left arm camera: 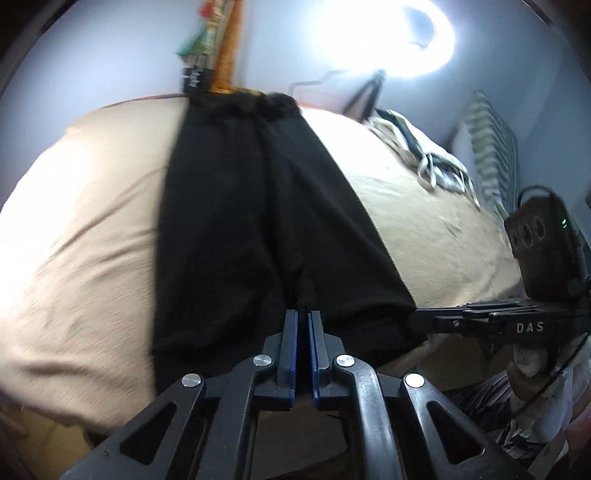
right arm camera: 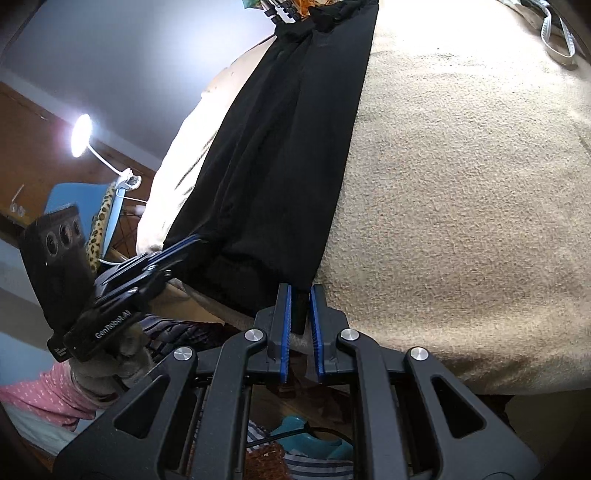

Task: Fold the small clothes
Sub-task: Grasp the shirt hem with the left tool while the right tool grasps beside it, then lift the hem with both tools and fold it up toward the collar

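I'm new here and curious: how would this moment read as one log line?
left gripper: shut on black shorts | right gripper: shut on black shorts | surface: tan blanket

Black shorts (left arm camera: 258,221) waistband blurred, striped cloth (left arm camera: 491,147) smeared — ring light (left arm camera: 388,33) overexposed

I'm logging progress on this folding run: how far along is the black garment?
Done: the black fabric shorts lie spread flat on the beige blanket, waistband at the far end. In hand: the left gripper and the right gripper each pinch the near hem. Left: no fold shows yet, and a crumpled white-and-green garment waits farther along the blanket.
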The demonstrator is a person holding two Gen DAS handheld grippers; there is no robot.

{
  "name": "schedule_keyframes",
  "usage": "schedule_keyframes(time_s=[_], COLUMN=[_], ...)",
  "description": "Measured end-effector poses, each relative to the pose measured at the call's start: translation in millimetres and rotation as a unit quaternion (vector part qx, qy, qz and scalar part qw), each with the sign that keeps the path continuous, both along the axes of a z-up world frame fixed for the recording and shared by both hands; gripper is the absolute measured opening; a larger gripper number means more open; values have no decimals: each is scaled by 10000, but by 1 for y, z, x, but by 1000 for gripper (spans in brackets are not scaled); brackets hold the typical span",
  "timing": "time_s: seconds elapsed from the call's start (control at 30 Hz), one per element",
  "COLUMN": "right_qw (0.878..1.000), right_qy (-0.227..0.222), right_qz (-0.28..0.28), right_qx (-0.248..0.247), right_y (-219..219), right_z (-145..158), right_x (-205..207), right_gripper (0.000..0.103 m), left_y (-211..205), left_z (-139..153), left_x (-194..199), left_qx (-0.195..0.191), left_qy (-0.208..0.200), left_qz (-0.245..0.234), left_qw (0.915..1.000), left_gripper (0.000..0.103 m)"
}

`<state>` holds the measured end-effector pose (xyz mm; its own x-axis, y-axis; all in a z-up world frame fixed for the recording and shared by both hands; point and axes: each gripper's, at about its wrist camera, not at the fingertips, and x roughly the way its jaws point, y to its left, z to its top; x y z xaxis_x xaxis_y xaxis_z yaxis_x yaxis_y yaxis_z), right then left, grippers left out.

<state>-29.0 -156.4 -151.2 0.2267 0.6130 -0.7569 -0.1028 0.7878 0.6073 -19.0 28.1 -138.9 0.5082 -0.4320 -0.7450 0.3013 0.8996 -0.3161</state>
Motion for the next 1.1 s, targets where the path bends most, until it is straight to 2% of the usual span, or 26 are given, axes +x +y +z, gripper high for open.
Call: schedule_keyframes(time_s=[0.03,0.07,0.1,0.13,0.2,0.23,0.3,0.4,0.43,0.47,0.5,0.53,0.57,0.6,0.63,0.73,0.8,0.9,0.97,1.03,1.07,1.1], right_qw=[10000,9998,9995,9990,9984,9983,9985,9989,9992,9995,9997,9998,9998,9999,9999,10000,9997,9997,9997,9996,9994,9993], right_qy=[19,39,60,90,72,72,102,98,72,45,43,50,70,86,95,25,-114,-234,-177,-49,-37,-6], right_qz=[-28,-53,-75,-96,-103,-83,10,112,140,178,195,197,170,145,125,3,-172,-93,-128,-264,-319,-339], right_qx=[59,169,288,427,551,564,533,451,381,267,170,53,-4,-31,-53,-70,143,-17,-63,112,155,186], right_y=[-2,-3,-5,-7,-10,-10,-7,9,12,12,13,14,16,15,14,7,-8,-13,-14,-16,-17,-17], right_z=[0,-1,-1,-1,1,1,-1,-1,0,-1,-1,-2,-2,-3,-3,5,15,22,21,17,16,14], right_x=[0,0,0,0,-2,-2,-1,2,3,4,5,5,7,8,8,3,-3,-9,-6,-1,0,3], right_gripper=[11,12,20,34,46,46,46,45,41,37,27,19,15,10,7,6,6,7,15,50,54,54], left_y=[7,11,15,18,27,34,47,64,69,71,72,72,70,68,65,67,69,64,63,64,65,66], left_z=[4,7,14,20,31,34,29,10,2,-4,-11,-16,-20,-23,-24,-20,-14,-12,-13,-12,-12,-11], left_x=[-3,-6,-11,-15,-22,-23,-18,-3,1,4,8,10,12,13,14,11,6,5,7,9,9,10], left_qx=[-101,-113,-80,4,224,344,406,216,32,-127,-303,-419,-508,-531,-499,-541,-535,-501,-501,-584,-613,-631], left_qy=[19,-26,-170,-300,-553,-586,-440,180,419,593,773,887,947,938,904,791,659,679,679,710,749,798], left_qz=[34,64,59,39,88,153,276,381,423,443,443,417,384,332,291,270,177,51,18,-5,-12,6], left_qw=[9999,9999,9998,9995,9982,9976,9978,9989,9982,9972,9956,9943,9935,9936,9942,9950,9962,9964,9964,9958,9953,9948], left_gripper=[29,31,32,33,37,48,55,53,48,43,34,31,26,12,2,1,1,1,1,3,8,31])
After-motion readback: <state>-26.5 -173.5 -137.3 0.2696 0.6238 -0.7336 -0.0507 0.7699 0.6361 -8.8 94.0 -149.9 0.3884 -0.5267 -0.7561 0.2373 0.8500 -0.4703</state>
